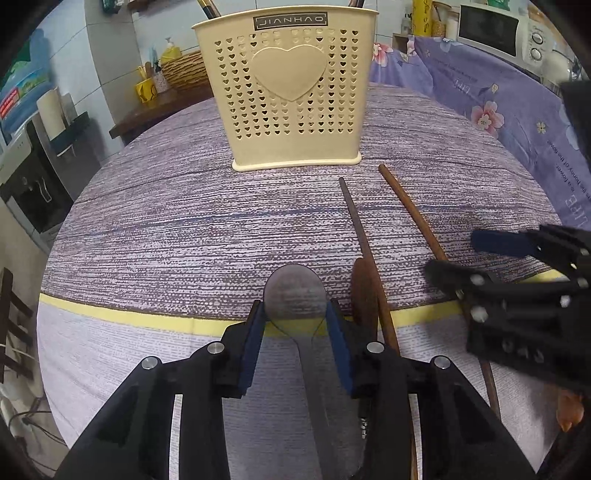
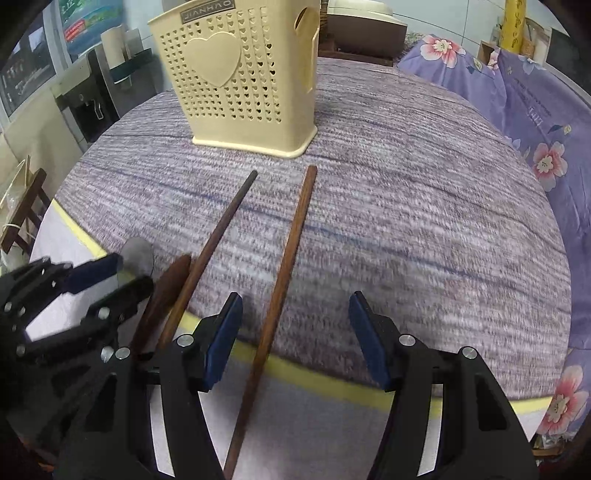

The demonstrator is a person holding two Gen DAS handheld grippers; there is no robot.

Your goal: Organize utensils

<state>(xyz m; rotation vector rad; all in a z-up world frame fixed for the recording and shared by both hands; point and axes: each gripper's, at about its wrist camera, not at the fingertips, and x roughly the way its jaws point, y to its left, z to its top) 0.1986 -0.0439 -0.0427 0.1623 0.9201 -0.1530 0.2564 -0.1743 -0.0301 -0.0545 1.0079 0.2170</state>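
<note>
A cream perforated utensil holder with a heart on it stands at the table's far side; it also shows in the right wrist view. My left gripper has its jaws around a grey metal spoon lying on the cloth, pads at the spoon's neck. A dark brown wooden spoon lies just to its right, with a dark chopstick and a brown wooden stick. My right gripper is open, its jaws straddling the brown wooden stick above the cloth.
The table wears a purple striped cloth with a yellow band near me. A floral purple cover lies at the right. A microwave and a water dispenser stand beyond the table.
</note>
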